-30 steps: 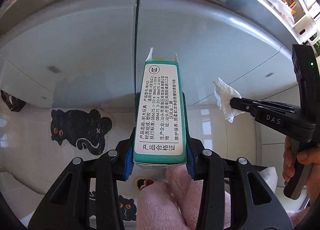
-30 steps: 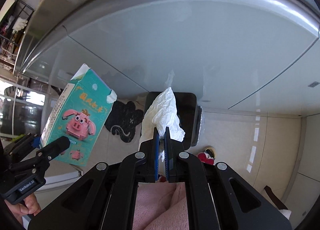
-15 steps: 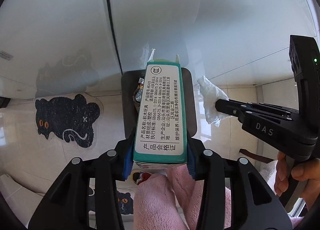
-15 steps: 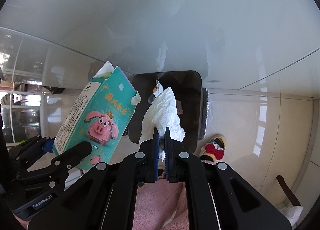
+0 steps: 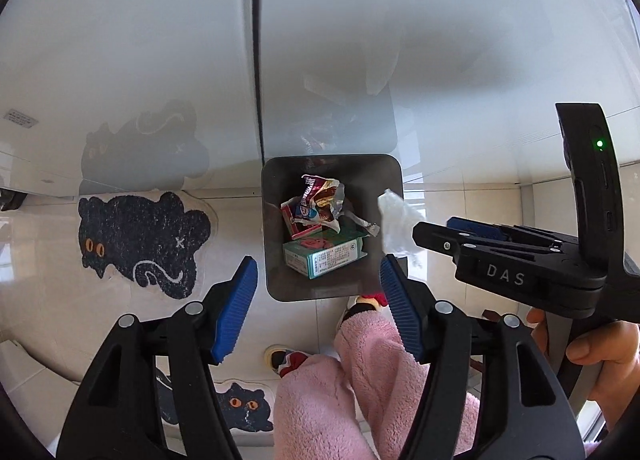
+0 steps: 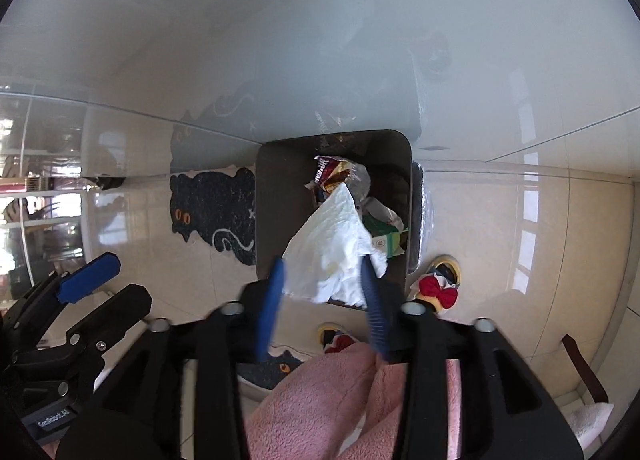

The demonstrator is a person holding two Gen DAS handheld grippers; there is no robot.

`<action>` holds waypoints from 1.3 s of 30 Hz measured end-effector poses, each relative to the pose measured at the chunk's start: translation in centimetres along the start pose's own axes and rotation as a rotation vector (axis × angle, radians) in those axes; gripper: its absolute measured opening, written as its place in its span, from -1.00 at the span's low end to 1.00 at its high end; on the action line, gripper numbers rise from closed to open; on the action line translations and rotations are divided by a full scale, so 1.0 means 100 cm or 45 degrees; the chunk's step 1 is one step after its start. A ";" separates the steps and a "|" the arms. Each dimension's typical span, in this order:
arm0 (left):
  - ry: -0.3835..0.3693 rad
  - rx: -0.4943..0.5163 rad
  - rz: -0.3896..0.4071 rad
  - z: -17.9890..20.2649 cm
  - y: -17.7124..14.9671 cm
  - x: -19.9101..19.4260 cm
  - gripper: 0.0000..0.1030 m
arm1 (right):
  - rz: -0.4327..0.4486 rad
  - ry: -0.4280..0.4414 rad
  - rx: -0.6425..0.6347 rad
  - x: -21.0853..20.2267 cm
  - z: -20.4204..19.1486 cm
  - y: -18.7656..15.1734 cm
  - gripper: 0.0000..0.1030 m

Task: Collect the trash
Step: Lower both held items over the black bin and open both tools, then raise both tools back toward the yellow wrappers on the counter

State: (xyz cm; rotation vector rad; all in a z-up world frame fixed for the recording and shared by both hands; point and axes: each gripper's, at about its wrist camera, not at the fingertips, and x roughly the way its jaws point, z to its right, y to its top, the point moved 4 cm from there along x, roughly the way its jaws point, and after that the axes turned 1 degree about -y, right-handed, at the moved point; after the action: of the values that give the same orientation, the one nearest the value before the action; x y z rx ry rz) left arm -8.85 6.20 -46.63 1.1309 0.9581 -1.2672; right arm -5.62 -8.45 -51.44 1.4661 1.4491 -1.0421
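The left gripper [image 5: 316, 300] points down over the bin [image 5: 272, 260], its blue pads [image 5: 236, 300] spreading with nothing between them. The teal carton [image 5: 326, 256] lies on its side inside the bin, at the bottom edge of the litter, below a crumpled snack wrapper [image 5: 320, 204].

The right gripper [image 6: 322, 300] also hangs above the bin, at its near rim. Its jaws are opening, and the white tissue [image 6: 332, 252] sits loose between the motion-blurred pads [image 6: 274, 296]; whether either pad touches it I cannot tell.

Left of the bin a black cat-shaped mat [image 5: 136, 236] lies on the pale tile floor [image 6: 500, 240]. Below the bin show pink fleece trouser legs [image 5: 340, 388] and a slipper with a red bow [image 6: 436, 292].
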 end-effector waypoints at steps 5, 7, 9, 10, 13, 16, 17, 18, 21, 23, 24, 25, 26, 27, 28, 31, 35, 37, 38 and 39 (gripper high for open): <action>0.010 -0.015 0.024 -0.007 0.002 -0.013 0.17 | 0.025 0.003 0.004 -0.017 -0.007 -0.001 0.06; 0.011 -0.023 0.036 -0.007 0.002 -0.023 0.18 | 0.043 0.000 -0.006 -0.029 -0.009 -0.002 0.06; 0.009 -0.028 0.061 -0.007 0.001 -0.035 0.28 | 0.067 0.003 -0.009 -0.044 -0.008 -0.005 0.06; 0.007 -0.029 0.076 -0.007 0.001 -0.043 0.30 | 0.085 0.008 -0.010 -0.055 -0.008 -0.008 0.06; -0.004 -0.029 0.126 -0.003 0.000 -0.069 0.41 | 0.147 0.009 -0.027 -0.091 -0.007 -0.017 0.16; -0.013 -0.004 0.177 0.006 -0.001 -0.097 0.46 | 0.216 -0.005 -0.049 -0.130 -0.004 -0.027 0.37; -0.015 0.003 0.193 0.009 0.000 -0.106 0.47 | 0.240 0.000 -0.045 -0.144 -0.003 -0.029 0.41; -0.019 0.010 0.212 0.013 0.000 -0.117 0.47 | 0.265 0.009 -0.038 -0.158 -0.002 -0.032 0.48; -0.025 0.042 0.279 0.025 0.002 -0.151 0.47 | 0.346 0.034 -0.036 -0.199 -0.003 -0.039 0.50; -0.034 0.059 0.333 0.032 0.004 -0.174 0.47 | 0.397 0.043 -0.049 -0.224 -0.007 -0.043 0.50; -0.037 0.066 0.361 0.035 0.005 -0.186 0.47 | 0.425 0.051 -0.057 -0.237 -0.009 -0.044 0.50; -0.040 0.070 0.392 0.038 0.007 -0.197 0.47 | 0.455 0.057 -0.066 -0.249 -0.011 -0.046 0.50; -0.044 0.075 0.423 0.040 0.009 -0.208 0.47 | 0.483 0.061 -0.076 -0.261 -0.014 -0.047 0.50; -0.043 0.079 0.451 0.043 0.012 -0.218 0.47 | 0.513 0.065 -0.084 -0.272 -0.016 -0.048 0.50; -0.041 0.081 0.480 0.044 0.015 -0.228 0.47 | 0.543 0.070 -0.088 -0.284 -0.018 -0.047 0.50; -0.023 0.085 0.551 0.048 0.025 -0.253 0.47 | 0.612 0.102 -0.079 -0.310 -0.021 -0.041 0.50; 0.040 0.096 0.643 0.050 0.040 -0.279 0.62 | 0.684 0.077 -0.124 -0.336 -0.029 -0.026 0.50; 0.061 0.101 0.674 0.052 0.048 -0.289 0.65 | 0.709 0.063 -0.143 -0.347 -0.033 -0.015 0.50; 0.072 0.099 0.688 0.052 0.053 -0.295 0.66 | 0.719 0.056 -0.150 -0.351 -0.035 -0.012 0.50; 0.078 0.098 0.701 0.051 0.058 -0.302 0.67 | 0.731 0.051 -0.158 -0.357 -0.037 -0.008 0.50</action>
State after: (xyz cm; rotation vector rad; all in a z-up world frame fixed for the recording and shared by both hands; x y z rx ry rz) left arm -6.13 7.38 -15.61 1.3820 0.5821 -0.8285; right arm -6.40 -16.83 -16.59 1.6765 0.9989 -0.5591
